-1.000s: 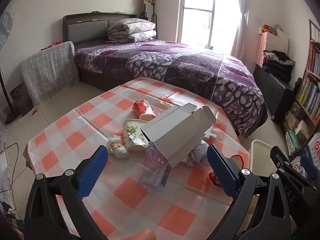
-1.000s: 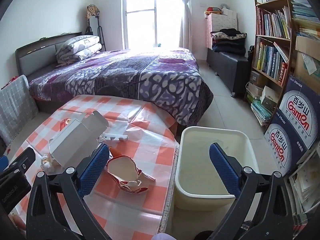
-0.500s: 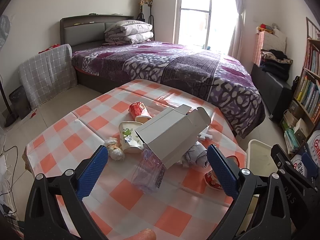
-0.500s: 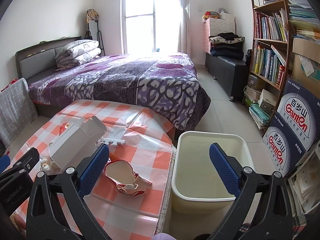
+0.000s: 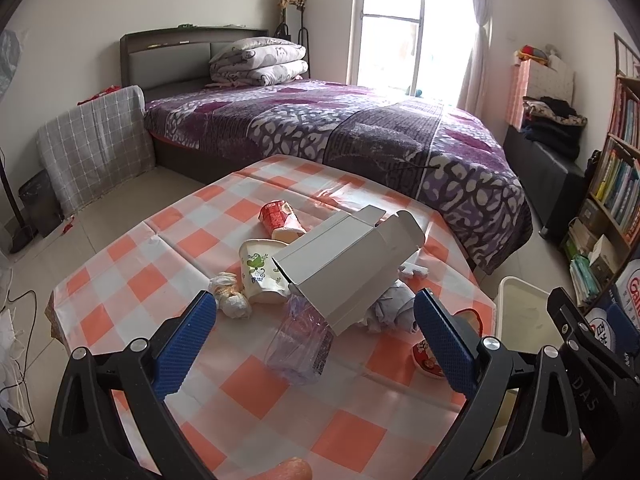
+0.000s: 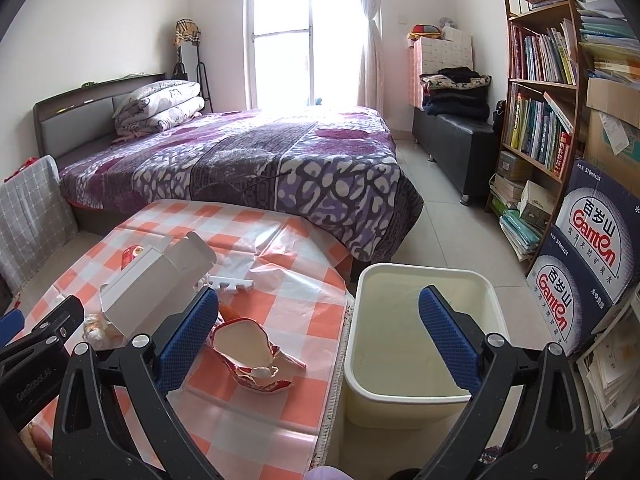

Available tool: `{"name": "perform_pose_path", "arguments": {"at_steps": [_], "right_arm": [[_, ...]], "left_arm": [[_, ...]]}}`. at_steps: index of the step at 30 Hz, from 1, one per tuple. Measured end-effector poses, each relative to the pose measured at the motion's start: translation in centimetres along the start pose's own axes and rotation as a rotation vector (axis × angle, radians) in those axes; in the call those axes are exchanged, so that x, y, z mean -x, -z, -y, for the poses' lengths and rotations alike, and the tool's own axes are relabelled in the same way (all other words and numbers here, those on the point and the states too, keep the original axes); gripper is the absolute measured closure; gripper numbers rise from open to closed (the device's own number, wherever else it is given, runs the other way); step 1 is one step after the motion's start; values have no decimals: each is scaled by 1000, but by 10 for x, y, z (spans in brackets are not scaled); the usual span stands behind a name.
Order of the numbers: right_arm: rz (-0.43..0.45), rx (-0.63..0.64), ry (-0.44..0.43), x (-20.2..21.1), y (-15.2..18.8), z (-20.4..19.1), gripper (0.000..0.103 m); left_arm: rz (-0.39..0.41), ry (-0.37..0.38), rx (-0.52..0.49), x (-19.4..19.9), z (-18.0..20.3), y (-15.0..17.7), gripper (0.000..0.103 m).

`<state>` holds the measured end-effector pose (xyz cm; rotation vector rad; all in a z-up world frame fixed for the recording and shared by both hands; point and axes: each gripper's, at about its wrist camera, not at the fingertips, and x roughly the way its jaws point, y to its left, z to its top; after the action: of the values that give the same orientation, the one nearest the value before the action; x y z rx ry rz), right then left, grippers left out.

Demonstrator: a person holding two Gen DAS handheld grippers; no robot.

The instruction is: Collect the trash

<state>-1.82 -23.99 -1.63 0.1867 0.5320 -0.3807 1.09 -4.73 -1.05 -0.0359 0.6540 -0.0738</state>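
Note:
Trash lies in a heap on the orange-checked tablecloth (image 5: 192,240): a grey open carton (image 5: 344,264), a clear crushed plastic bottle (image 5: 300,346), a white paper cup with green print (image 5: 260,272), a red cup (image 5: 280,218), crumpled paper wads (image 5: 230,296) and a torn red-and-white bowl (image 6: 248,350). My left gripper (image 5: 316,330) hangs open above the table's near side, facing the bottle. Over the table's right edge my right gripper (image 6: 320,334) is open too, between the torn bowl and the cream bin (image 6: 424,336) on the floor. Neither holds anything.
A bed with a purple cover (image 6: 260,160) stands just behind the table. A bookshelf (image 6: 540,92) and stacked water cartons (image 6: 588,256) line the right wall. A white foam piece (image 6: 232,282) lies on the cloth. The tiled floor (image 6: 444,232) runs between bed and shelf.
Both grippers have drawn back and up a little, so the table and bin look smaller and lower. The trash has not moved. Both grippers stay open.

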Motion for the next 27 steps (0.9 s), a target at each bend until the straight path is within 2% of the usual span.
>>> {"name": "perform_pose_path", "arguments": {"at_steps": [27], "right_arm": [[-12,1,-7,-2,4,-1,7]], "left_arm": [[-11,-3,-1,-3,-2,1,7]]}}
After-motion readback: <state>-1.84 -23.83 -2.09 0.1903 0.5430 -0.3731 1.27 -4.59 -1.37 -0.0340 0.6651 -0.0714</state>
